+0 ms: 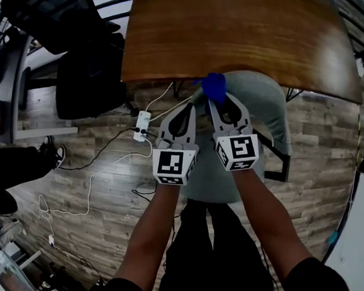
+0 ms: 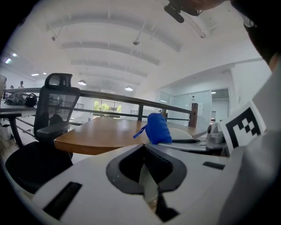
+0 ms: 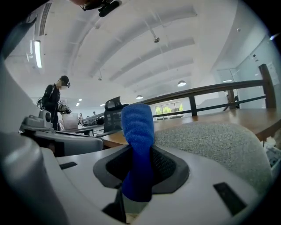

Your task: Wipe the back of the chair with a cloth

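Observation:
The grey fabric chair (image 1: 264, 114) is pushed in under the wooden table (image 1: 236, 26), and its rounded back (image 3: 210, 140) fills the right of the right gripper view. My right gripper (image 1: 219, 99) is shut on a blue cloth (image 1: 214, 86), which sticks up out of the jaws (image 3: 137, 145) just above the chair back's top edge. My left gripper (image 1: 190, 106) hovers close beside it on the left, shut with nothing in it (image 2: 145, 150). From the left gripper view the blue cloth (image 2: 157, 128) shows ahead to the right.
A black office chair (image 1: 90, 80) stands at the table's left end (image 2: 48, 127). A white power strip (image 1: 142, 124) and cables lie on the wood floor. Someone's legs (image 1: 9, 166) are at the far left. A person (image 3: 55, 103) stands in the distance.

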Tool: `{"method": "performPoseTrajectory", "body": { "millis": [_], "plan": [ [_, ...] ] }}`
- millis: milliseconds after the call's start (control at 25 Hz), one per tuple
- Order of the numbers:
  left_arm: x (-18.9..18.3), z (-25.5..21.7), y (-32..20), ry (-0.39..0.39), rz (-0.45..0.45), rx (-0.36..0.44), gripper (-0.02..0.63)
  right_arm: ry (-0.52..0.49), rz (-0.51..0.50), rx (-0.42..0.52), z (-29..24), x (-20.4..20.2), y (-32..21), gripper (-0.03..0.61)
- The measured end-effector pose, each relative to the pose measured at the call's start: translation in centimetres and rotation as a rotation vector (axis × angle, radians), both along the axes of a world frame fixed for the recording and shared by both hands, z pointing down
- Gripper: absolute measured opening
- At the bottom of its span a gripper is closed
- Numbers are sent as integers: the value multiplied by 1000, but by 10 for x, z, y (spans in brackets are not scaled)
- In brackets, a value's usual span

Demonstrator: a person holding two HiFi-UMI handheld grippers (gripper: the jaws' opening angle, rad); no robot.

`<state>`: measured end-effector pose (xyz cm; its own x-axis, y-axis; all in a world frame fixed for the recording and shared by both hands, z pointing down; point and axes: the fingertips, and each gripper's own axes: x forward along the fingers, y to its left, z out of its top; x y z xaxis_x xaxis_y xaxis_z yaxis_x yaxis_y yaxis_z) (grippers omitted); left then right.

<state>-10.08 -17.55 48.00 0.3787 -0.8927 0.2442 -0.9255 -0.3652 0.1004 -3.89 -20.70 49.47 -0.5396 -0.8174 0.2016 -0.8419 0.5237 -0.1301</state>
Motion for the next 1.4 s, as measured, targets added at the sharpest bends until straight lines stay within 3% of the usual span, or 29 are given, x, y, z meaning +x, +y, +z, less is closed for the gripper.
{"method": "performPoseTrajectory", "body": {
  "millis": [480, 800, 960, 1400],
  "plan": [
    [10, -7, -16, 52, -5, 7, 6, -15, 27, -4, 2, 4, -11, 110],
    [27, 2, -19, 17, 21, -5, 6, -40, 65, 4, 0, 26, -15, 110],
    [40, -1, -21, 51, 27, -7, 6, -42, 93, 6, -1, 41, -18, 110],
    [84, -1, -24, 41, 92, -6, 6, -57, 218, -13, 5, 102, -23, 110]
  ]
}}
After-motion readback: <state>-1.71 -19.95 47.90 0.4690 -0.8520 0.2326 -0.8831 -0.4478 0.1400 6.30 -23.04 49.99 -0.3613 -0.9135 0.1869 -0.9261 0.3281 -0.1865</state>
